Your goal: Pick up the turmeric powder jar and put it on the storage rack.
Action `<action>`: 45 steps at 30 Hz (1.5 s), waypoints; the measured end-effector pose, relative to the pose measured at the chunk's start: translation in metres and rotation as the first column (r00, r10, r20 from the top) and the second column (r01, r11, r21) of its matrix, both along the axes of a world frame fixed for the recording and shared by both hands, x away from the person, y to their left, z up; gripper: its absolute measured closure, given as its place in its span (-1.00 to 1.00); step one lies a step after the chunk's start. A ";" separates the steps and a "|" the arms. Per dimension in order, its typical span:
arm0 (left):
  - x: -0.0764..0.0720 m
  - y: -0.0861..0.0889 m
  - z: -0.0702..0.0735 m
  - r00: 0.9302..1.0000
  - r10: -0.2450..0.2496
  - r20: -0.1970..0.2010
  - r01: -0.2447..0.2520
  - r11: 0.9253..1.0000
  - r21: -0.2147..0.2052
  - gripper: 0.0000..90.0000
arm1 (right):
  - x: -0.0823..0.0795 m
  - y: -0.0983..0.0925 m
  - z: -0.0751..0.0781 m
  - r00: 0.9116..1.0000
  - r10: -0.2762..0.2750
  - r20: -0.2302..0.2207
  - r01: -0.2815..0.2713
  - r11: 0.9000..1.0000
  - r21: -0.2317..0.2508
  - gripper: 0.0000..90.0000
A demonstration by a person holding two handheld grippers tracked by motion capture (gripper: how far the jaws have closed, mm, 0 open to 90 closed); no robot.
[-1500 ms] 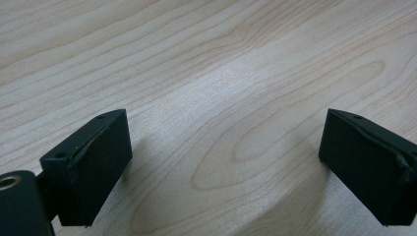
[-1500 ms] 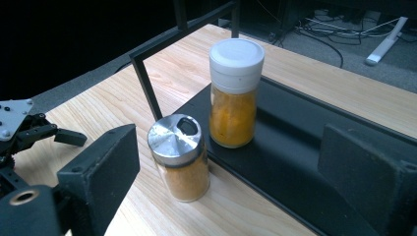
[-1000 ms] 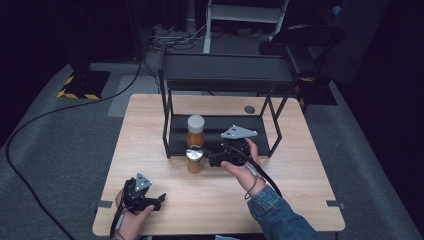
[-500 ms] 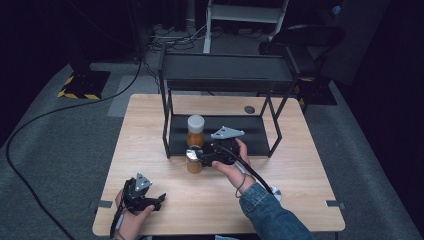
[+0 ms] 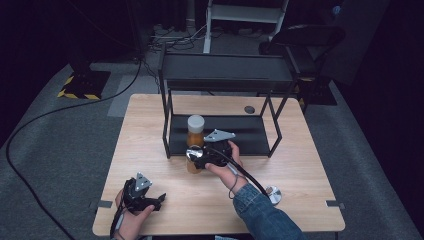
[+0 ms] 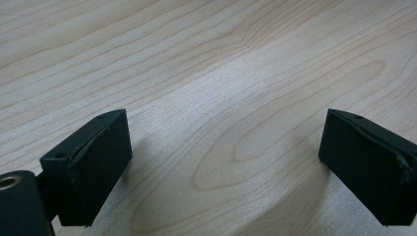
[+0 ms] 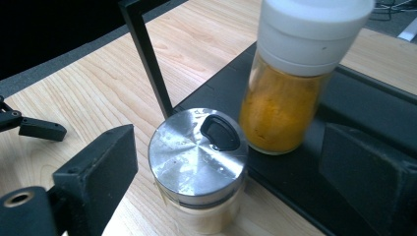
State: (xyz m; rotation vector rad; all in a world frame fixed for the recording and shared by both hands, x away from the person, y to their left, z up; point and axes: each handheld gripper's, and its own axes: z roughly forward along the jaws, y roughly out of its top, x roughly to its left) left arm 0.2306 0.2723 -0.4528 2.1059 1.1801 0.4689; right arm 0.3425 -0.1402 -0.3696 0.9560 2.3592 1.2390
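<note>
Dark room, grey carpet floor; a light wooden desk (image 5: 150, 130) carries a black two-tier rack (image 5: 225, 75) at its far middle.

Jar (image 7: 199, 162) with a shiny metal lid stands upright on the desk, just in front of the rack's lower shelf, beside the rack's front left post (image 7: 147, 59). The lid has a dark shaker opening near its far edge. High view: jar (image 5: 192, 162) partly covered by the hand-held gripper above it.

Bottle (image 7: 295, 78) with a white cap and orange-yellow powder stands upright on the lower shelf, just behind the jar; I cannot tell whether the two touch.

Right hand-held gripper (image 5: 196, 156) is over the jar, jaws wide. In the right gripper view the jar sits between the two black pads with a gap on each side; nothing is gripped.

Left hand-held gripper (image 5: 159, 199) sits low at the near left corner of the desk, well apart from the jar. Jaws wide, bare wood between them in the left gripper view.

Small silver disc (image 5: 273, 194) lies on the desk near the right forearm.
</note>
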 end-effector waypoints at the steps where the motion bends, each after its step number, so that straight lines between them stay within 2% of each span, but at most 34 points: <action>1: 0.000 0.000 0.000 1.000 0.000 0.000 0.000 1.000 0.000 -0.87 | 0.000 0.001 -0.001 1.000 0.001 -0.001 -0.001 1.000 -0.001 -0.83; 11: 0.000 0.000 0.000 1.000 0.000 0.000 0.000 1.000 0.000 -0.87 | 0.001 0.013 -0.012 1.000 0.009 -0.007 -0.009 0.999 -0.033 -0.83; 22: 0.000 0.000 0.000 1.000 0.000 0.000 0.000 1.000 0.000 -0.87 | 0.006 0.022 -0.030 1.000 0.013 -0.011 -0.013 0.998 -0.065 -0.80; 32: 0.000 0.000 0.000 1.000 0.000 0.000 0.000 1.000 0.000 -0.87 | 0.012 0.029 -0.038 0.999 0.026 -0.027 -0.029 0.993 -0.111 -0.62; 37: 0.000 0.000 0.000 1.000 0.000 0.000 0.000 1.000 0.000 -0.87 | 0.016 0.030 -0.041 0.997 0.059 -0.044 -0.063 0.992 -0.114 -0.31; 45: 0.000 0.000 0.000 1.000 0.000 0.000 0.000 1.000 0.000 -0.87 | 0.015 0.029 -0.044 0.997 0.064 -0.031 -0.067 0.992 -0.108 -0.30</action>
